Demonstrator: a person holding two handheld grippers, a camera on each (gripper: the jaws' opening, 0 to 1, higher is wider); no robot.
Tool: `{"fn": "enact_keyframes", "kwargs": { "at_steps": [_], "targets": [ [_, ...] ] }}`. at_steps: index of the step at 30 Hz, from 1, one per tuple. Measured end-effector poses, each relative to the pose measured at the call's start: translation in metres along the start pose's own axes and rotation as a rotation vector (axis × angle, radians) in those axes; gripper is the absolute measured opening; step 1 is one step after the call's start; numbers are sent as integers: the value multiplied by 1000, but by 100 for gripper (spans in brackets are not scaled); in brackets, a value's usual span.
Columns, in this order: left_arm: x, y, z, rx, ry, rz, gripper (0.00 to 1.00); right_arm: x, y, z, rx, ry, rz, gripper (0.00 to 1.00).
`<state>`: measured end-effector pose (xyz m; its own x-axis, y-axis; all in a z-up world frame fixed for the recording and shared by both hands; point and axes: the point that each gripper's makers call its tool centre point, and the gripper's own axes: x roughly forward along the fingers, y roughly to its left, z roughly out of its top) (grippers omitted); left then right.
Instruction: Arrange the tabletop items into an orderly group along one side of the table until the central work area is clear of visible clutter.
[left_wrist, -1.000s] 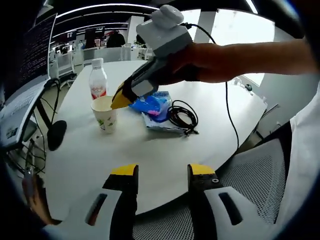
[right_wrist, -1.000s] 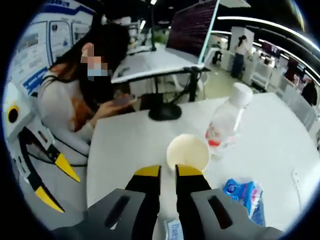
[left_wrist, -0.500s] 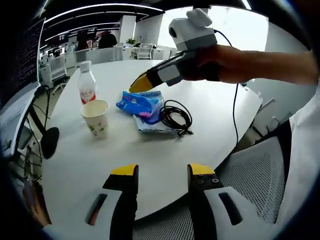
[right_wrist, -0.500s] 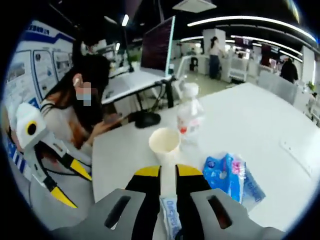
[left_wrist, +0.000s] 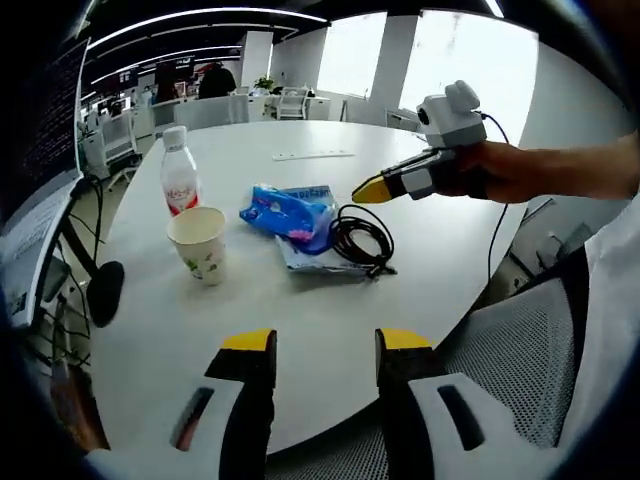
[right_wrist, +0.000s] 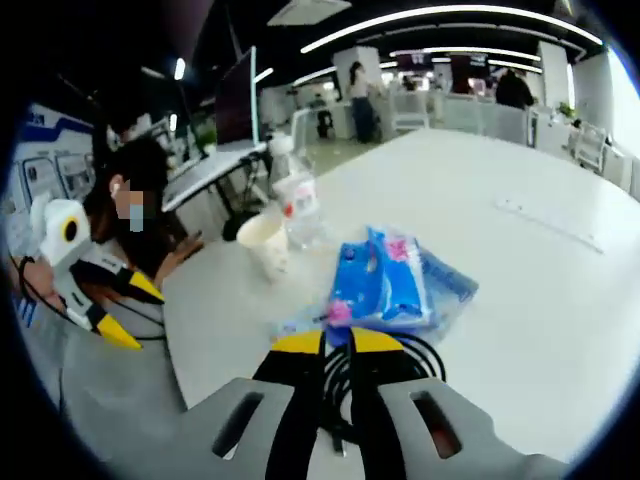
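A round white table (left_wrist: 300, 310) carries a clear bottle with a red label (left_wrist: 178, 180), a paper cup (left_wrist: 200, 243), a blue tissue pack (left_wrist: 290, 210), a flat packet (left_wrist: 312, 260) under it, and a coiled black cable (left_wrist: 360, 238). My left gripper (left_wrist: 325, 345) hangs open over the near table edge, holding nothing. My right gripper (left_wrist: 372, 190), in a hand, hovers just right of the cable with its jaws together. In the right gripper view, my right gripper (right_wrist: 336, 343) is shut above the cable (right_wrist: 340, 375), with the tissue pack (right_wrist: 385, 285), cup (right_wrist: 262, 240) and bottle (right_wrist: 298, 205) beyond it.
A white power strip (left_wrist: 312, 155) lies on the far part of the table. A mesh chair (left_wrist: 520, 340) stands by the near edge. My left gripper (right_wrist: 130, 312) shows off the table's left side, near a seated person (right_wrist: 130, 220). Desks and monitors stand behind.
My right gripper has swung away from the cup, across the tissue pack, to the cable's side. Its view now looks over the cable. The left gripper has stayed open in place.
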<state>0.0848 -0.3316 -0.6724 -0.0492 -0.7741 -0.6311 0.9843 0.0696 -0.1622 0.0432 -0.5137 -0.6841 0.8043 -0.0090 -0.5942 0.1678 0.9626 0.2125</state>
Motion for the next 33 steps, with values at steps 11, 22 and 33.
{"fn": "enact_keyframes", "kwargs": {
  "at_steps": [11,22,33],
  "targets": [
    [12,7,19,11,-13,7,38,-30,-31,-36,110,8,-81,8],
    [18,2,28,18,-25,-4,39,-40,-39,-55,141,24,-112,9],
    [12,7,20,-16,-15,28,38,-24,-54,-69,205,30,-155,11]
  ]
}}
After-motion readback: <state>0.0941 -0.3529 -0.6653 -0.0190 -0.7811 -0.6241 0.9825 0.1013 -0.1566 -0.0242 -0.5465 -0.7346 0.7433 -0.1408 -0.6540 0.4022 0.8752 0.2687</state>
